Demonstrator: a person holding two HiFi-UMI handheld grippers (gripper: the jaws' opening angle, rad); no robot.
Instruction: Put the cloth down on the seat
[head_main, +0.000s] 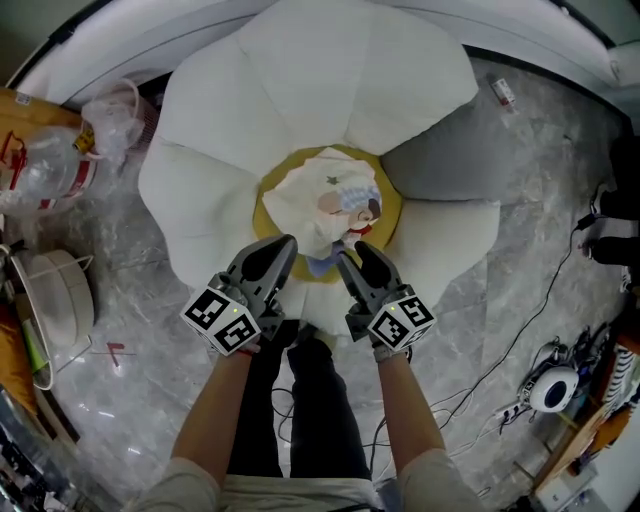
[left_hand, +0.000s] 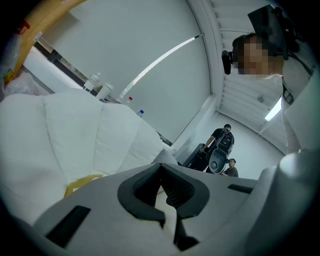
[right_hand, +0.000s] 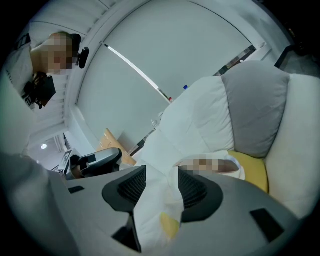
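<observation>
Cloth (head_main: 325, 195) rests on the seat (head_main: 390, 220), so the right gripper (head_main: 352, 252) gapes around it while the left gripper (head_main: 280, 248) pinches its edge.

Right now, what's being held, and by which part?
The left gripper seems to pinch the cloth by its near edge; the right gripper stands open around it.

A white basket (head_main: 58, 300) stands on the grey marble floor (head_main: 500, 230). Just beyond the basket lie crumpled clear plastic bags (head_main: 60, 160), and a small red mark (head_main: 117, 350) sits close on its right. Far to the basket's right, black cables (head_main: 530, 320) trail towards a round white device (head_main: 553, 388)
</observation>
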